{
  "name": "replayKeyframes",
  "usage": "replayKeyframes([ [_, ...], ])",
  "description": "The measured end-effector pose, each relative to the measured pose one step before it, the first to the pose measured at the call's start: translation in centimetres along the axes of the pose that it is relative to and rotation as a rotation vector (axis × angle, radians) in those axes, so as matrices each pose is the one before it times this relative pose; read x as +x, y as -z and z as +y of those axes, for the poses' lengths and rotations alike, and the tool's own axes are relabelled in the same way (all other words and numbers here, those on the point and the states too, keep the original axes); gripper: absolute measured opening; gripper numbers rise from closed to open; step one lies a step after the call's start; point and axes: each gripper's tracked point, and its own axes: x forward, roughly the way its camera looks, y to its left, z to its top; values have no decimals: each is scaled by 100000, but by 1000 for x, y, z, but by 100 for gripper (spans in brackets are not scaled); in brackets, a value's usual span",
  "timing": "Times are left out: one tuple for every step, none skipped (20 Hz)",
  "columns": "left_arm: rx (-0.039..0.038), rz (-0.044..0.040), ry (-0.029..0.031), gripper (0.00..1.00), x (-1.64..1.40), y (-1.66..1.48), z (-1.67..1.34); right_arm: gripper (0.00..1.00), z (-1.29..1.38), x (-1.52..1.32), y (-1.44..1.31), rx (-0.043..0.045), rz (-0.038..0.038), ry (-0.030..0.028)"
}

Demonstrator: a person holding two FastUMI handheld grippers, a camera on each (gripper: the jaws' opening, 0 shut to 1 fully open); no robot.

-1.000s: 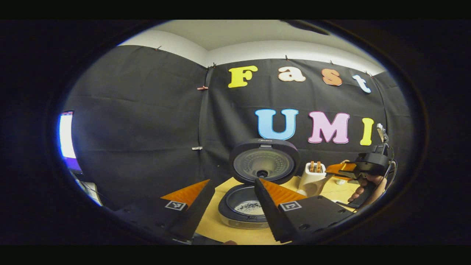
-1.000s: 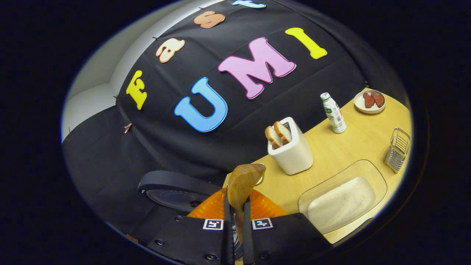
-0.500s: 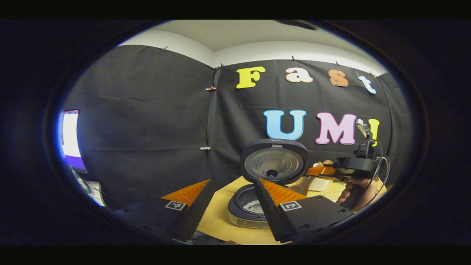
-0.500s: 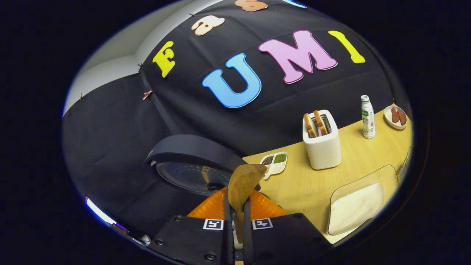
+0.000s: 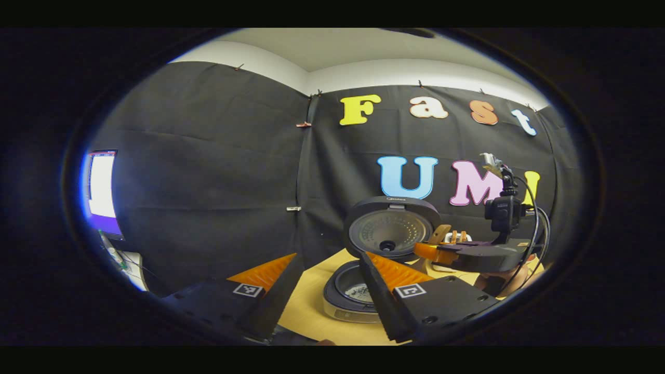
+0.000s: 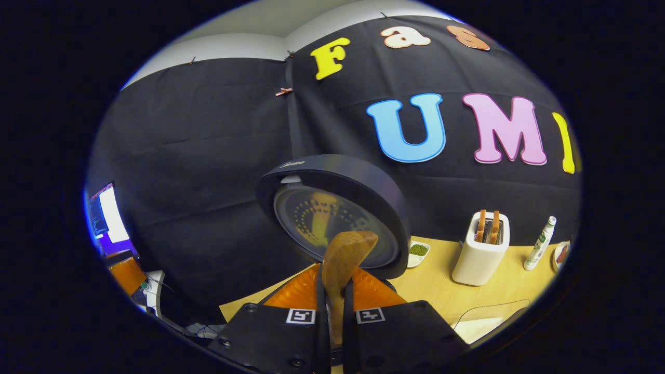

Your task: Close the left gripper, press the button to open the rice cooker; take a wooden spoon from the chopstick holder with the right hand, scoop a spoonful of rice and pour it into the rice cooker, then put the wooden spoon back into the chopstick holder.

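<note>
The black rice cooker (image 5: pixel 358 293) stands open on the wooden table, its lid (image 5: pixel 390 232) upright, with some pale grains in the pot. In the left gripper view my left gripper (image 5: pixel 327 258) hovers open and empty in front of the cooker. Farther right, a hand holds my right gripper (image 5: pixel 467 254) beside the lid. In the right gripper view my right gripper (image 6: pixel 332 272) is shut on the wooden spoon (image 6: pixel 344 254). The spoon's bowl points at the lid's inner face (image 6: pixel 332 221), close ahead. Whether the spoon carries rice I cannot tell.
A white toaster (image 6: pixel 480 257) with bread, a small bottle (image 6: pixel 540 249) and a little dish of green beans (image 6: pixel 418 251) stand at the back right. A glass dish of rice (image 6: pixel 486 324) lies near the front right. A lit monitor (image 6: pixel 111 213) is far left.
My right gripper has swung left with the spoon, from facing the toaster and rice dish to facing the cooker's lid up close. The left gripper has stayed open and turned slightly left.
</note>
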Motion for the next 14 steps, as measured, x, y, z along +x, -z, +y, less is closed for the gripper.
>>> replayKeyframes([
  [-209, -181, 123, 77, -70, -39, -78, 13, 367, 1, 151, -2196, 135, -1264],
  [-448, -495, 225, 77, 16, -304, -176, 13, 270, -94, 83, -2808, 44, -877],
  [27, -266, 39, 77, 10, -129, -71, 14, 44, -184, -23, -3439, 24, -462],
  [286, 182, -170, 77, 6, 165, 56, 13, 356, -69, -16, -3462, -573, -811],
  [132, 172, -136, 77, 28, 46, 34, 13, 182, -36, -129, -3803, -958, -856],
  [-342, -22, 94, 77, 36, 62, -28, 14, 386, 14, -99, -3834, -578, -831],
  [-346, 199, 132, 77, -31, 30, -115, 13, 273, -116, -146, -4127, -315, -1154],
  [-159, 396, 149, 77, 17, 159, -94, 14, 302, -31, -108, -3295, -414, -1154],
  [-153, 196, 232, 77, 14, 47, -77, 14, 169, -122, 31, -2500, -216, -903],
  [-31, 131, 242, 77, 28, 51, -153, 13, 28, -43, 208, -1798, 25, -430],
  [46, -7, 229, 77, -59, 54, -102, 13, -36, -26, 89, -1118, -152, -88],
  [72, -82, 171, 77, 76, -6, -84, 13, -19, -27, -16, -910, -237, 211],
  [10, -94, 70, 77, 12, 15, 14, 13, -177, -74, -92, -217, -553, 474],
  [-30, -36, 145, 77, -50, 10, -87, 13, -153, -71, -217, 217, -714, 572],
])
